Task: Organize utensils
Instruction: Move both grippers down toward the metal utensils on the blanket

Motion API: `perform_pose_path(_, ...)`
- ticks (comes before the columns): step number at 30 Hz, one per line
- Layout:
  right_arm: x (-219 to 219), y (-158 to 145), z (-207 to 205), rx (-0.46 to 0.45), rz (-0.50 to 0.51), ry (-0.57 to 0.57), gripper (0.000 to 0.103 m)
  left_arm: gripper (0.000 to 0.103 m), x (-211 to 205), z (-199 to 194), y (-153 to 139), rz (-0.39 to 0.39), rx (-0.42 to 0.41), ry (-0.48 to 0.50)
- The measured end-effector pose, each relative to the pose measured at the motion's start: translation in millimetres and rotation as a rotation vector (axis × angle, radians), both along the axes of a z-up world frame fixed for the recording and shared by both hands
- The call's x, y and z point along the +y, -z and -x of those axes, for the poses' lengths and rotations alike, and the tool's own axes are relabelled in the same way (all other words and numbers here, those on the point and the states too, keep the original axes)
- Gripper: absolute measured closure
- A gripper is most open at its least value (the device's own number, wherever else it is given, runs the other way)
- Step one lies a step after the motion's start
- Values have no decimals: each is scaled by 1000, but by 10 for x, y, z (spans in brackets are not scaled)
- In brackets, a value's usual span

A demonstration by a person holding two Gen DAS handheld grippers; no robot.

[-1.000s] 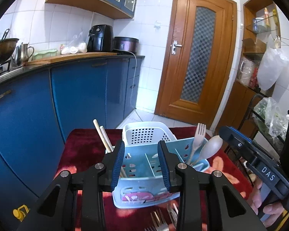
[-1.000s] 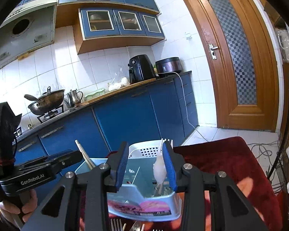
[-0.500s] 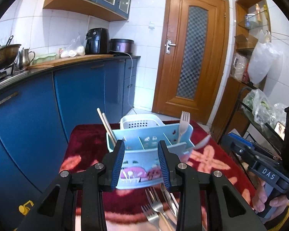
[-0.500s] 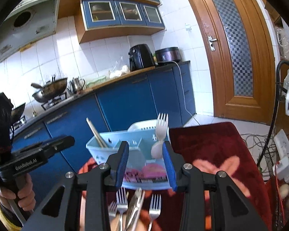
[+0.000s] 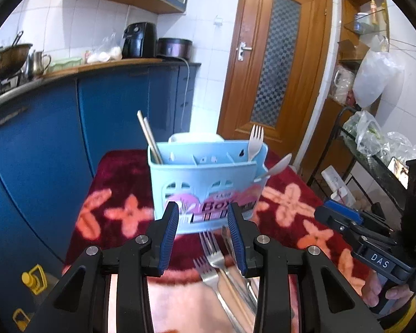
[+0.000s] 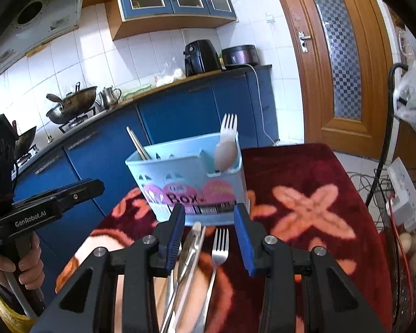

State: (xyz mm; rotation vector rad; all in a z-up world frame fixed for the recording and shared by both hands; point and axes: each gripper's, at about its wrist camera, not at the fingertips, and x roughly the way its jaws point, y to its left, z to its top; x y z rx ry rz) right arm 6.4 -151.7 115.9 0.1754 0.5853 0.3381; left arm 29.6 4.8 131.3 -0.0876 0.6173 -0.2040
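since a second ago both grippers have drawn back from the light blue utensil caddy point(image 5: 205, 183), baring loose metal forks point(image 5: 212, 252) in front of it. its label reads "box". left gripper point(image 5: 203, 238) and right gripper point(image 6: 209, 236) stand part-open, empty, near the caddy's front, over the forks.

Light-blue caddy point(image 5: 208, 183) on dark-red cloth point(image 6: 305, 183) patterned with pink flowers.
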Motion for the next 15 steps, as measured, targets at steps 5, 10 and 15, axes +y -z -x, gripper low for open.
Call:
perform_pose_path(5, -40, 142, 15, 43, -2, 8, 63, 66, 26, -27, 185, 15, 59, -16)
perform_pose_path(10, -96, 278, 3, 85, -12, 19, 63, 66, 48, -103, 389, 37, 118, -21)
perform_pose_path(15, -124, 415, -19, 121, -13, 23, 63, 66, 20, -191, 577, 47, 158, -20)
